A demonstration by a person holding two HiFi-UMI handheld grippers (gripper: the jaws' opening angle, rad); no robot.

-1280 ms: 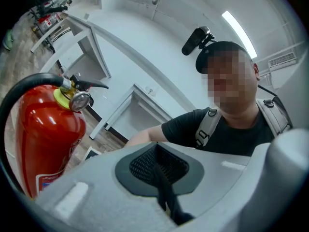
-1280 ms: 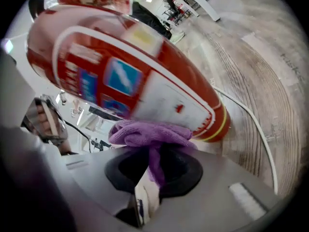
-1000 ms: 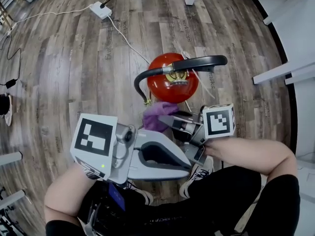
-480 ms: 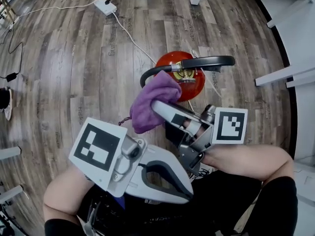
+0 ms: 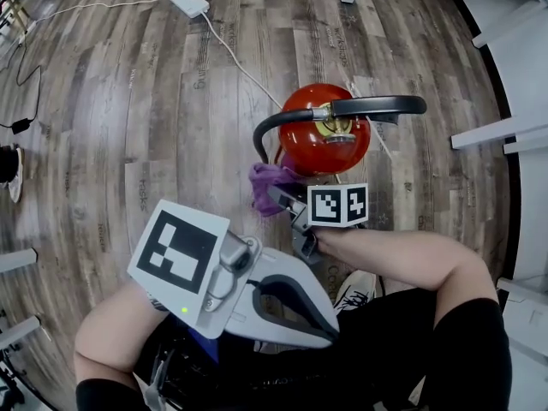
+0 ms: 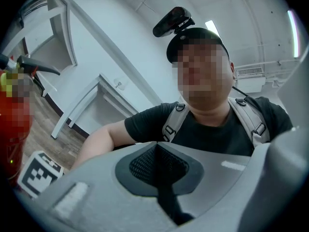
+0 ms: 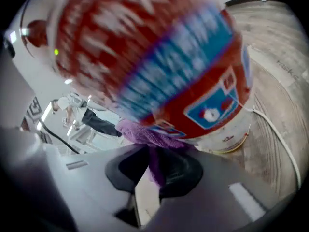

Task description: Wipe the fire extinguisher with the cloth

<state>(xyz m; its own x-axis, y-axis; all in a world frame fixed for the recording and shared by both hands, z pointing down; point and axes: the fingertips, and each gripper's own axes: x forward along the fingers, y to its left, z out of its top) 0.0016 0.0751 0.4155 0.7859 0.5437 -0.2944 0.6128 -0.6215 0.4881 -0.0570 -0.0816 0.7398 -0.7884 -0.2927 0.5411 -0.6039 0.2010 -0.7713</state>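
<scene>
With your right gripper (image 5: 282, 199) clamping the purple cloth (image 5: 265, 181) in its fingers, low against the red fire extinguisher (image 5: 317, 144) standing on the floor, and your left gripper (image 6: 157, 158) closed on nothing, a hard push could tip the unsteadied cylinder.

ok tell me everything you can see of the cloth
The cloth is purple, soft and fuzzy like microfibre, bunched into a wad. One fold is pinched between the fingers of the right gripper. The rest bulges past the tips and lies against the lower red side of the extinguisher, apparently clear of the floor. Its full shape cannot be made out.
</scene>
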